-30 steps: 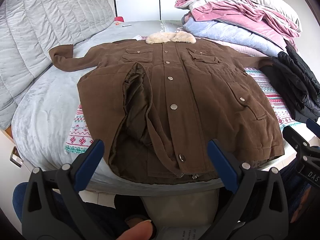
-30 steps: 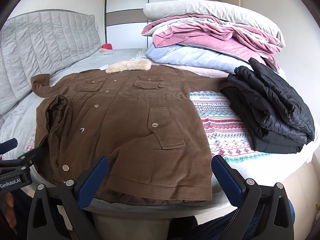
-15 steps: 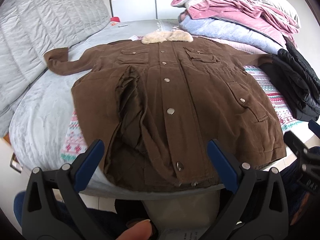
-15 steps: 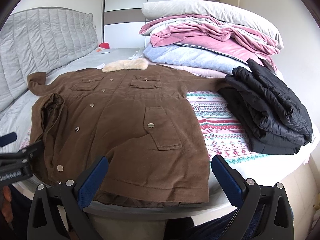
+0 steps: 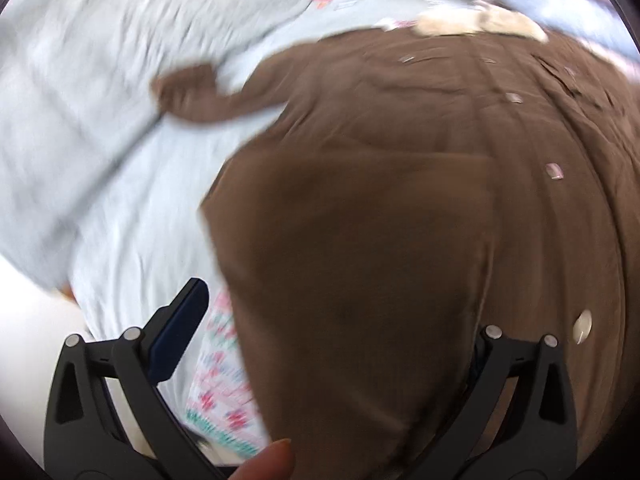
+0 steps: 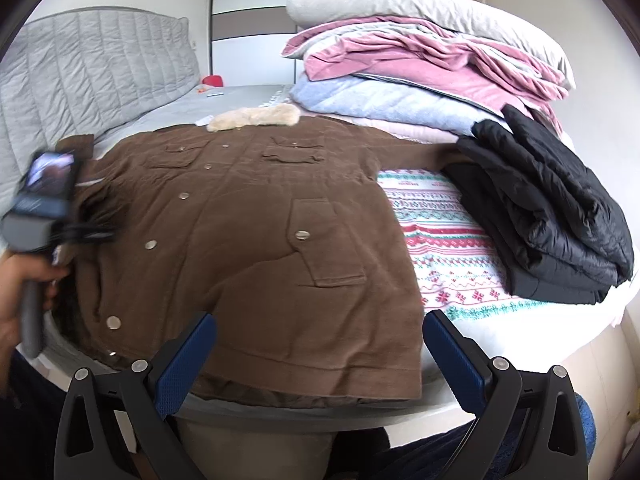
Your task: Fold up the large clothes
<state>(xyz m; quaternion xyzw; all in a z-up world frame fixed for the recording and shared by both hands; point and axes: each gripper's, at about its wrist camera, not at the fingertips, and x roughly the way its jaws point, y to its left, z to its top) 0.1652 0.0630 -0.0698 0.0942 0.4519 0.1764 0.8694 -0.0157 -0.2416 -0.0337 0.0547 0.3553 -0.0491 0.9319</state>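
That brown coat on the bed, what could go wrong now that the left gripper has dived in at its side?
1. The left gripper is wide open over the coat, and its view is blurred; closing now could pinch several layers, or the patterned blanket beside the edge.
2. The coat's hem hangs over the bed's edge; a pull toward the person might drag it off.
3. The far sleeve passes by the black jacket and could catch on it.
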